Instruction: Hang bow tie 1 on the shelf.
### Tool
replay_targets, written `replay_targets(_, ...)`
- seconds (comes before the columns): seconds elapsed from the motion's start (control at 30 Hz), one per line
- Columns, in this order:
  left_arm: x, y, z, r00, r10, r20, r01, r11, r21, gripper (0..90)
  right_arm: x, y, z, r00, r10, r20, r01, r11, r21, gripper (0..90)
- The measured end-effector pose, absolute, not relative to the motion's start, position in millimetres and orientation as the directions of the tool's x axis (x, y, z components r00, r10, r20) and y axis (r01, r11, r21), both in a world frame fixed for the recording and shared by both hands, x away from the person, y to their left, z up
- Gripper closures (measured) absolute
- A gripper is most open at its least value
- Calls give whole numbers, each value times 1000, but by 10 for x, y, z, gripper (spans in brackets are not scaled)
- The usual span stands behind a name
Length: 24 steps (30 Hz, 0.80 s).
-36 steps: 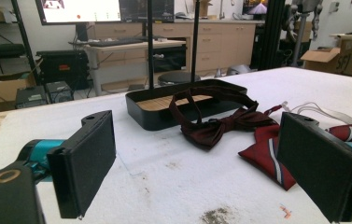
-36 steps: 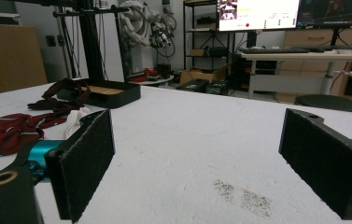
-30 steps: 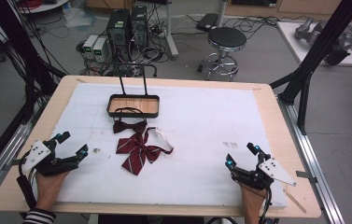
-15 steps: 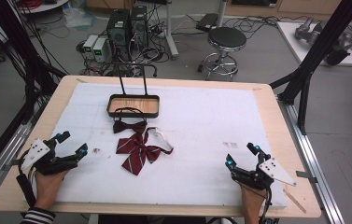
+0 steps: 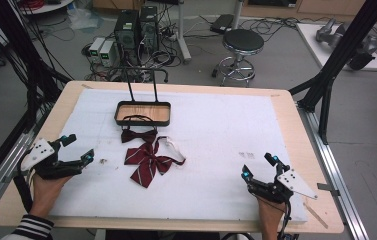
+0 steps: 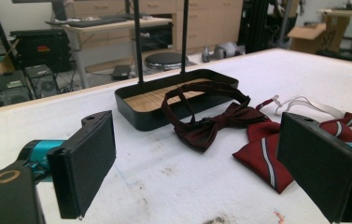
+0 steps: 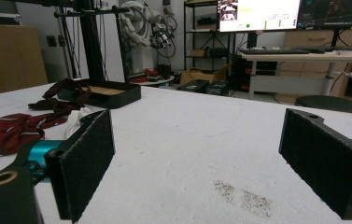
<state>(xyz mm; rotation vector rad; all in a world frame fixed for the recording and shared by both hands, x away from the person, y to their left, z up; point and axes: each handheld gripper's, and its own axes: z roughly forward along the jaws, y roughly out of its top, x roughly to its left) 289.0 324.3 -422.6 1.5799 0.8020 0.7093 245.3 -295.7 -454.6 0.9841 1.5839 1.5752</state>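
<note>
Left gripper (image 5: 77, 148) held low at near-left edge of white mat (image 5: 226, 130), jaws spread wide, nothing btwn them; in left gripper view both black pads (image 6: 87, 163) well apart w/ bare mat btwn. Right gripper (image 5: 259, 166) at near-right of mat, jaws likewise wide apart & empty; same in right gripper view (image 7: 197, 172), only a dark smudge (image 7: 243, 196) on mat ahead. Gripped from below by hands (image 5: 43, 187), striped sleeve cuff (image 5: 28, 230) at left.

Wooden table (image 5: 298, 135) under mat, mat covering most of top. Black tray (image 5: 143, 112) w/ wood floor & two upright rods, toward far-left-centre of mat. Striped red bow tie (image 5: 148, 162) flat on mat nearer than tray, white strap (image 5: 173, 147) trailing to its right. Dark maroon bow tie (image 5: 138, 134) btwn tray & striped tie, just beside both; strap loop (image 6: 201, 91) draped over tray rim into tray, seen in left gripper view. Both ties well apart from either gripper.
</note>
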Motion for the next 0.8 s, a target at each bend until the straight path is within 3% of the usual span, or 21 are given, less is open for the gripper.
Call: replay_targets(0.8, 3343, 2898, -3619, 727, 678, 111, 156, -320, 935, 129, 2453, -2958, -4547, -478, 878, 40, 45, -21, 999, 96)
